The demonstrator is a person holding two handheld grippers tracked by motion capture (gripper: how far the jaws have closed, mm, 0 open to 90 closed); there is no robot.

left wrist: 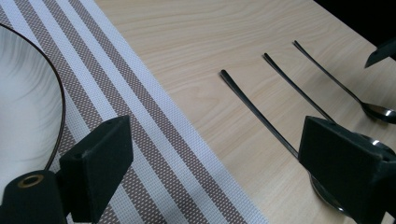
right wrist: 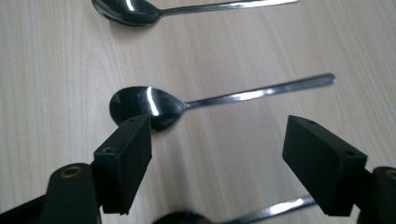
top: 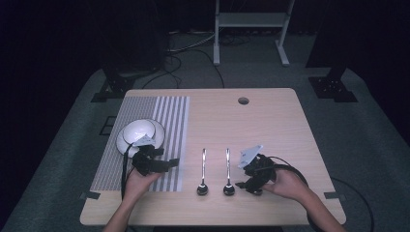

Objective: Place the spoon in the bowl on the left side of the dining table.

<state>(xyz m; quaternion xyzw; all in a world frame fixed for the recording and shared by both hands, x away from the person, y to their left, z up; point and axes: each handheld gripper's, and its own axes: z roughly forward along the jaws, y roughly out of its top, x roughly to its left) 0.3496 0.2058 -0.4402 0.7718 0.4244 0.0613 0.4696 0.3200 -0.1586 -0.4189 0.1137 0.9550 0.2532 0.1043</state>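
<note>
A striped placemat [top: 169, 121] covers the table's left part and carries a white bowl [top: 140, 131] with a dark rim [left wrist: 28, 93]. Two spoons [top: 203, 174] [top: 227, 171] lie side by side on the bare wood, bowls toward me. In the right gripper view a third spoon [right wrist: 280, 206] lies just under the jaws, nearer than the middle spoon [right wrist: 149, 105] and the far one [right wrist: 126, 11]. My left gripper [top: 171, 163] [left wrist: 215, 149] is open over the placemat's right edge [left wrist: 140, 116]. Beside the spoons my right gripper [top: 241, 184] [right wrist: 219, 140] stands open, holding nothing.
A round cable hole [top: 243, 100] sits near the table's far edge. A white metal stand [top: 251, 19] and loose cables are on the floor behind. The wooden table [top: 280, 125] has bare wood on its right half.
</note>
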